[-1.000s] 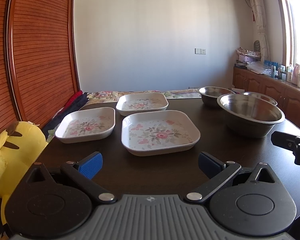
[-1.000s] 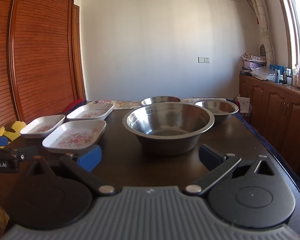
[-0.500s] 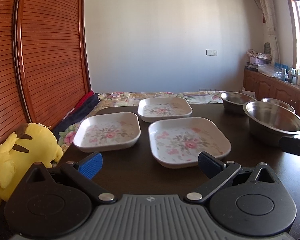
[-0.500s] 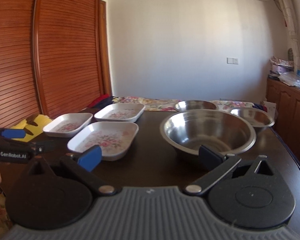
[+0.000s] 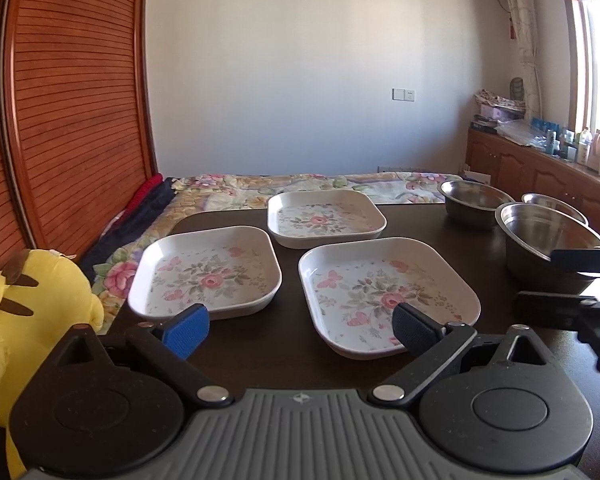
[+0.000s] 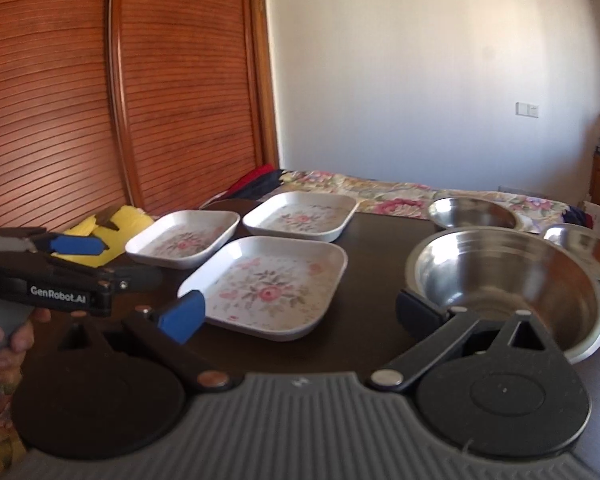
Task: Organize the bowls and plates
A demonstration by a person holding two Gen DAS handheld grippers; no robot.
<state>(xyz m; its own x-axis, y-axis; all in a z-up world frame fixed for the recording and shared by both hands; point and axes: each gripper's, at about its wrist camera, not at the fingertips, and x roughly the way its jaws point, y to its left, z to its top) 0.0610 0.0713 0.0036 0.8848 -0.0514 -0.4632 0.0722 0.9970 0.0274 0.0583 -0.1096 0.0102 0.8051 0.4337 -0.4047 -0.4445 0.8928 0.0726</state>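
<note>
Three square white floral plates lie flat on the dark table (image 5: 260, 352): a left plate (image 5: 204, 272), a near right plate (image 5: 388, 292) and a far plate (image 5: 324, 218). To their right stand a large steel bowl (image 5: 548, 244) and two smaller bowls (image 5: 472, 198), (image 5: 552, 204). My left gripper (image 5: 300, 328) is open just short of the two near plates and holds nothing. My right gripper (image 6: 300, 316) hangs wide between the near plate (image 6: 268, 288) and the large bowl (image 6: 508, 284). Its jaws are closing a little, with nothing pressed between the pads.
A yellow plush toy (image 5: 32, 304) sits off the table's left edge. Floral bedding (image 5: 300, 188) lies beyond the far edge. Wooden slatted doors (image 6: 100, 100) fill the left side. A cabinet (image 5: 540, 168) with bottles runs along the right. A hand (image 6: 4, 336) holds the left gripper (image 6: 72, 264).
Both grippers have swung left: the plates have slid towards the middle of both views and the bowls towards the right. Both sit closer to the plates, and the right one's jaws look slightly narrower.
</note>
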